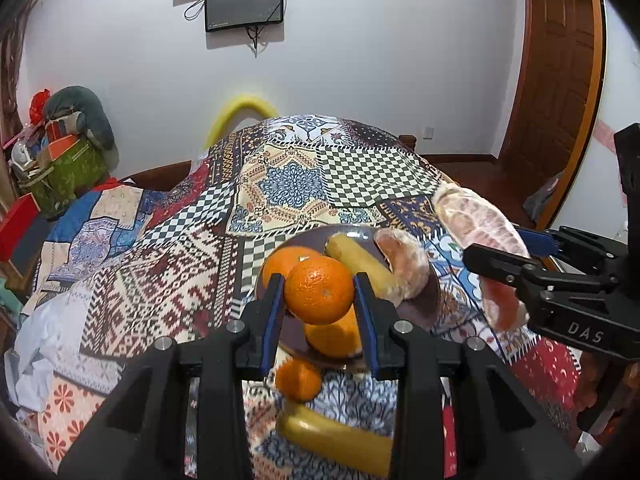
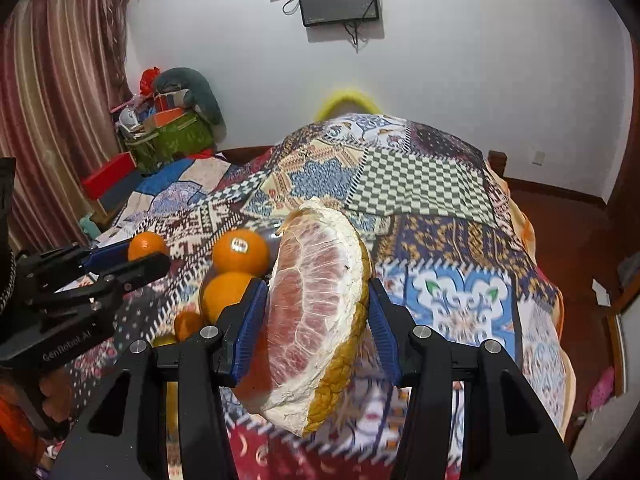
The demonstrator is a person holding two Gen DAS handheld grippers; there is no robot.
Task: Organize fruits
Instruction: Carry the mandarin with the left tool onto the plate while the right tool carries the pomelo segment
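My left gripper is shut on an orange, held in the air above a dark plate. On the plate lie an orange, a banana, a peeled pomelo piece and one more orange. A small orange and a second banana lie on the cloth in front of the plate. My right gripper is shut on a big pomelo wedge, lifted to the right of the plate. The left gripper shows at the left of the right wrist view.
A patchwork cloth covers the table. A yellow chair back stands at its far side. Boxes and bags are piled at the left by a curtain. A wooden door is at the right, and screens hang on the wall.
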